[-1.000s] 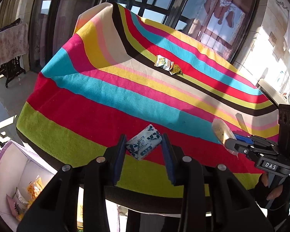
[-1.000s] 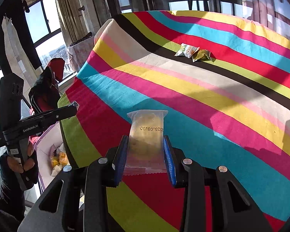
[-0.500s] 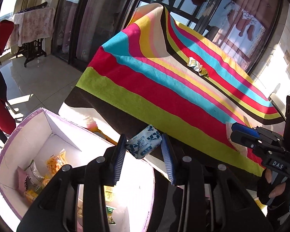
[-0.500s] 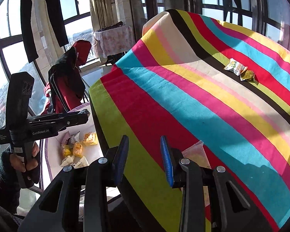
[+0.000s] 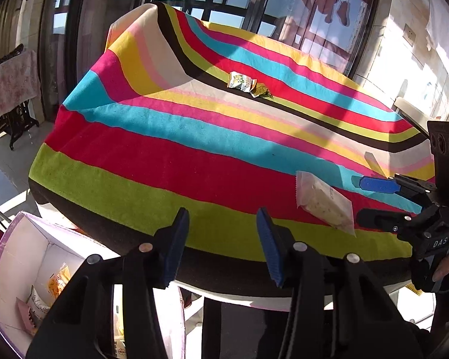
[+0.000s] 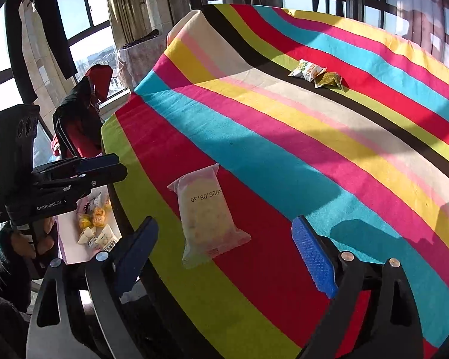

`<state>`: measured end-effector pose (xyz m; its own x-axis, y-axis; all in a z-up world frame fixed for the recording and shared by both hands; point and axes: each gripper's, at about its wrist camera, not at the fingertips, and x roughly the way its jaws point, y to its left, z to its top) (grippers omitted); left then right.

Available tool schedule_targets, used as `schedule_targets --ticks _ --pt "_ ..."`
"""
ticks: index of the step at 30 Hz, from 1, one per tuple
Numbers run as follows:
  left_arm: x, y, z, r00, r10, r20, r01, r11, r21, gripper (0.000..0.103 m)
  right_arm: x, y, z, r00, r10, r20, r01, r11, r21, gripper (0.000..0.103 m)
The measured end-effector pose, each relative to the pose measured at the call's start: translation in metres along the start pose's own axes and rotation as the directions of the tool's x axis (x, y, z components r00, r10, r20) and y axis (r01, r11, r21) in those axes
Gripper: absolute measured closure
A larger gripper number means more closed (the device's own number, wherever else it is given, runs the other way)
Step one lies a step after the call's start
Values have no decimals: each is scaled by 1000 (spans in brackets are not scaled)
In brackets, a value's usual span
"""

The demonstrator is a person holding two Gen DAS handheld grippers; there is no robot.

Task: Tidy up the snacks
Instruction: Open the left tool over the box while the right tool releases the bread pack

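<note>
Your left claw (image 5: 223, 242) and right claw (image 6: 224, 257) are both spread and empty, the clear packet (image 6: 205, 218) lying near the bench (image 6: 284, 125) edge above the box (image 5: 12, 272).

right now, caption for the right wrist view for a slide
Open right gripper over a clear snack packet lying on the striped tablecloth.

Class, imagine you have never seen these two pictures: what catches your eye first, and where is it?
The striped tablecloth in loud red, blue, yellow and green fills both views. On its near red stripe lies a clear snack packet with a printed date, between the open right gripper fingers. Two small snack bags sit together on the far black stripe, and a white box of snacks stands below the table edge, left of the open left gripper.
</note>
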<state>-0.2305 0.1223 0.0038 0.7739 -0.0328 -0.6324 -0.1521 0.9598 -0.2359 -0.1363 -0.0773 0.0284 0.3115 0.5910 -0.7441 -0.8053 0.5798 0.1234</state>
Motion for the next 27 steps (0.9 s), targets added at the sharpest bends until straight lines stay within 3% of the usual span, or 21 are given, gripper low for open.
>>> schedule_targets --ticks 3,4,5,7,10,14,17,18,21,23,24,25,27 --pt "-15 13 1 999 42 21 -42 999 -18 56 19 19 5 997 -64 -42 59 993 -99 17" --pt "-22 19 1 998 54 31 -54 998 -28 55 25 25 6 996 -68 -59 61 991 -122 24" --pt "-28 26 1 997 65 37 -63 997 -40 55 32 31 7 995 -63 -78 51 988 -146 32" --pt "-39 43 0 994 99 43 -96 992 -78 45 33 41 10 997 -30 -70 17 984 -176 68" --pt "-51 76 -5 984 174 39 -167 975 -148 41 36 68 14 998 -8 -58 -7 970 -243 68" --pt "-72 115 -11 960 274 53 -254 937 -239 41 43 126 20 989 120 -91 -144 935 -325 68" --pt "-95 134 -9 932 350 90 -314 908 -277 38 55 173 24 970 201 -134 -238 890 -389 68" --pt "-104 138 -8 920 378 105 -337 898 -281 32 60 187 26 965 224 -136 -260 877 -404 65" --pt "-129 144 -3 871 470 145 -418 862 -285 18 70 209 32 939 311 -148 -345 849 -402 20" --pt "-142 145 -1 838 519 167 -461 838 -290 3 67 207 37 926 354 -130 -376 849 -371 20" --pt "-147 146 0 827 534 177 -473 830 -295 2 63 201 39 922 369 -118 -386 852 -353 20" --pt "-149 146 0 821 541 181 -477 825 -303 2 59 193 41 923 371 -102 -383 860 -338 20" --pt "-149 147 2 830 526 183 -456 830 -321 2 47 170 45 933 355 -56 -355 885 -301 20"
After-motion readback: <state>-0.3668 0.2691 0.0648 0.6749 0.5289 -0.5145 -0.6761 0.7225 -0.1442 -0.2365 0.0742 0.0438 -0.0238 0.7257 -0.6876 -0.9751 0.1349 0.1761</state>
